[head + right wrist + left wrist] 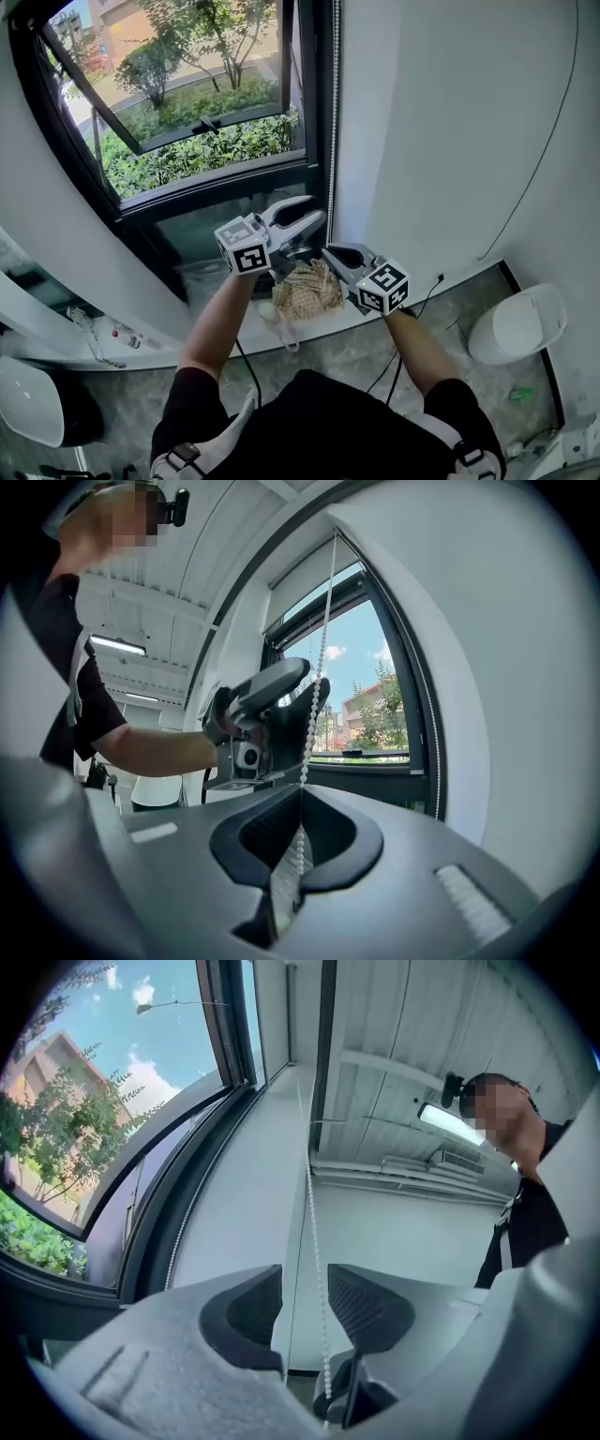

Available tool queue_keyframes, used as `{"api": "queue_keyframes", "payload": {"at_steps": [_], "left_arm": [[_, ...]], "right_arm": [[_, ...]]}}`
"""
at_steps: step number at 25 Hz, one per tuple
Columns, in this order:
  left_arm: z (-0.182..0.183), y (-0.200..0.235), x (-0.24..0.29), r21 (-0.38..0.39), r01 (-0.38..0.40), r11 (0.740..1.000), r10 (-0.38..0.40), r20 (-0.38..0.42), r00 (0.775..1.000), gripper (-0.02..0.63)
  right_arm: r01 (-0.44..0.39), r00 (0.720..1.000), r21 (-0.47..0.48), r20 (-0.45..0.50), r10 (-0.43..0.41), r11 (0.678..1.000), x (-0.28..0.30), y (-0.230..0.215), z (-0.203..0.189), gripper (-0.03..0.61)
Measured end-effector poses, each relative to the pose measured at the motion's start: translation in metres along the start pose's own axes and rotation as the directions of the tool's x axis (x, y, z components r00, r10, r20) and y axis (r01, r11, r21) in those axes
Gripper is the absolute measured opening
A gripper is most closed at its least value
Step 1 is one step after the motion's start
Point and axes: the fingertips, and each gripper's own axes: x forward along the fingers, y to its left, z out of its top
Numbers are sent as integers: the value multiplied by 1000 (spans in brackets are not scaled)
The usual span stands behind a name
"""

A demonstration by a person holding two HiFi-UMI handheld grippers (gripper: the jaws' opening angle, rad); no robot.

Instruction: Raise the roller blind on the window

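**Hand-over-hand on the bead chain: right gripper holds, left gripper set to take a new grip**

The roller blind itself shows in no view. The part of the window (187, 112) that can be seen is uncovered, so the blind is either well up or rolled away above the frame.

What is being worked is its bead chain (333, 112). It hangs straight down the right edge of the dark window frame, just beside the white wall (450, 122).

The right gripper (330, 251) is lower on the chain. In its own view the jaws are closed on the beads, and the chain runs taut upward from between them.

The left gripper (317, 209) is higher on the same strand. Its jaws stand wide apart with the chain passing between the pads, and neither pad presses on it, so it holds nothing.

A second strand runs along the frame, apart from both grippers.

Below them a woven bag (305, 286) lies on the sill.

The step looks like the change of grip between two pulls. The next move calls for centring the chain between the left pads and closing them firmly on it. The right gripper can let go only after that, and the left one then draws straight down along the chain's line so the beads do not slip or swing.
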Motion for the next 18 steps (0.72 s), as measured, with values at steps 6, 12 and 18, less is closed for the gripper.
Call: {"api": "queue_keyframes", "payload": {"at_steps": [6,12,18], "left_arm": [[23,-17,25,48,63,997,-65,30,997,158],[41,-25,35,33,68,997,-71,89,994,18],[17,-27,39,172,-4,985,6,-8,1000,15]], "right_arm": [[-6,1000,10,5,6,1000,0,8,-2,8],[4,1000,22,14,-4,1000,-6,8,-2,8],[11,999,30,-38,-10,999,-5,9,-20,8]]}}
